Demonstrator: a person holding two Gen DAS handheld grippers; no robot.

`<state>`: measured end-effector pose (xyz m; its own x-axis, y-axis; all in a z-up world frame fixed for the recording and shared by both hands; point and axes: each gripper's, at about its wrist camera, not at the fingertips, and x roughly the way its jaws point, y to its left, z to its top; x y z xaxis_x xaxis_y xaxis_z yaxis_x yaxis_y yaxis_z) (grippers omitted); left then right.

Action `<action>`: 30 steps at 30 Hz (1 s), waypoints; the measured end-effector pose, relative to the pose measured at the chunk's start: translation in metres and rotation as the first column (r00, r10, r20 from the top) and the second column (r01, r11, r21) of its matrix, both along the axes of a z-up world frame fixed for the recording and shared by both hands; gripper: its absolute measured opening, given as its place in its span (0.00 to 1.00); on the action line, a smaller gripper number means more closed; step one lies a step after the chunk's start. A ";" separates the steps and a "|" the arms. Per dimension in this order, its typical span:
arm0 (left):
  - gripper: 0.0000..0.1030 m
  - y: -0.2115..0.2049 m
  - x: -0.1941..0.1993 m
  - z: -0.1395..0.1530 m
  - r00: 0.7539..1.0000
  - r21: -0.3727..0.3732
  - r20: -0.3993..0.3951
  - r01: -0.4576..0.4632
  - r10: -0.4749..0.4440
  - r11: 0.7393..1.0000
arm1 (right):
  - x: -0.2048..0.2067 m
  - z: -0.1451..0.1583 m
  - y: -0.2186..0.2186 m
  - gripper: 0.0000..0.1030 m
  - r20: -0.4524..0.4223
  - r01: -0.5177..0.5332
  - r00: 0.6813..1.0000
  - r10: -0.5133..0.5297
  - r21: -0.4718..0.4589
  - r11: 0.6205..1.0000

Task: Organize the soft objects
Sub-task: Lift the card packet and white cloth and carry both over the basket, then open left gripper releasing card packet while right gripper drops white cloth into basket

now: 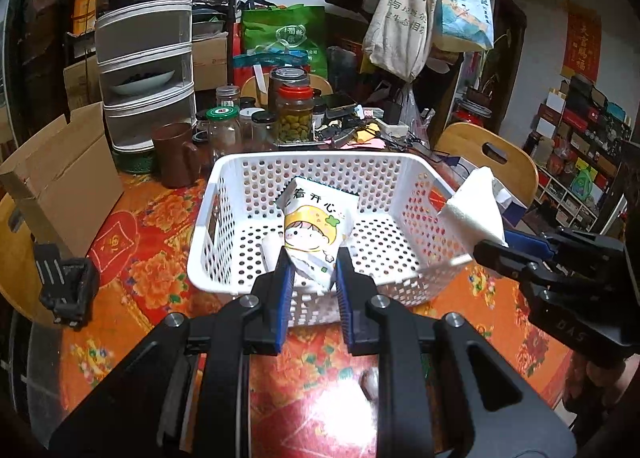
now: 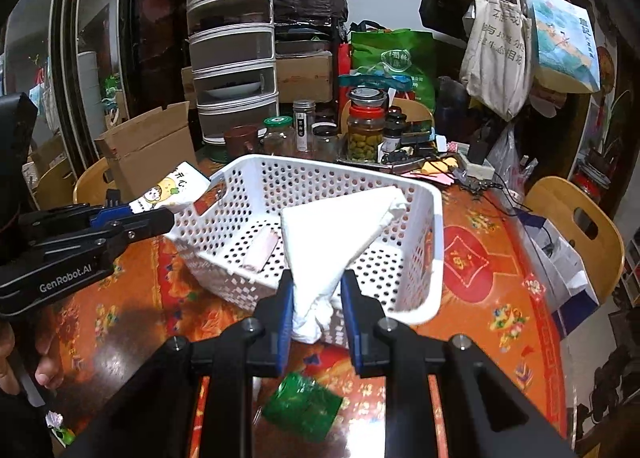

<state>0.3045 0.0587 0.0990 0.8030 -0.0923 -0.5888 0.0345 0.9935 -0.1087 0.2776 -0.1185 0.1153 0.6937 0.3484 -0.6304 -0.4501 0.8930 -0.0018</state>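
Left gripper is clamped on the lower end of a snack packet, so the packet stands up ahead of the jaws, over the near wall of the basket. I read it as carried in for a drop.

Right gripper is pinched on the bunched corner of a white tissue; the loose sheet fans upward toward 1 o'clock, above the basket's near rim. Holding the corner keeps the limp sheet clear of the perforated wall.

Basket sits mid-table on the red floral cloth. Inside, a small pale roll lies on the floor at about 11 o'clock from my right jaws.

Outward: green wrapper on the cloth just below the right gripper, not yet collected. Jars and a brown mug crowd the far side at 12 o'clock, cardboard box at 9 o'clock, chair at 3 o'clock.

Obstacle: the near rim lies under both loads; I judge both need height before release. The two grippers converge on one basket, so collision is my worry.
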 end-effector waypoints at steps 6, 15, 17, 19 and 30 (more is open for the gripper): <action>0.18 0.001 0.026 0.008 1.000 0.006 -0.012 -0.005 0.005 1.000 | 0.027 0.004 0.003 0.21 -0.019 0.011 1.000 -0.011 -0.005 1.000; 0.18 -0.006 0.081 0.005 0.996 0.035 -0.084 -0.015 0.018 0.999 | 0.072 -0.007 0.007 0.21 -0.076 0.036 0.996 -0.037 -0.020 0.999; 0.18 -0.007 0.095 -0.003 0.993 0.040 -0.114 -0.022 0.026 0.999 | 0.083 -0.012 0.008 0.21 -0.092 0.044 0.995 -0.047 -0.027 0.999; 0.18 -0.005 0.107 -0.011 0.990 0.044 -0.138 -0.030 0.036 0.999 | 0.094 -0.016 0.008 0.21 -0.108 0.053 0.993 -0.056 -0.030 0.998; 0.18 0.008 0.158 -0.056 0.968 0.042 -0.245 -0.043 0.052 0.998 | 0.129 -0.042 0.015 0.21 -0.177 0.055 0.982 -0.064 -0.054 0.997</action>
<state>0.4630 0.0666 0.0433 0.6357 -0.0324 -0.7712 -0.0359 0.9968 -0.0715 0.4064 -0.1031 0.0730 0.5870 0.2758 -0.7612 -0.3932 0.9190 0.0298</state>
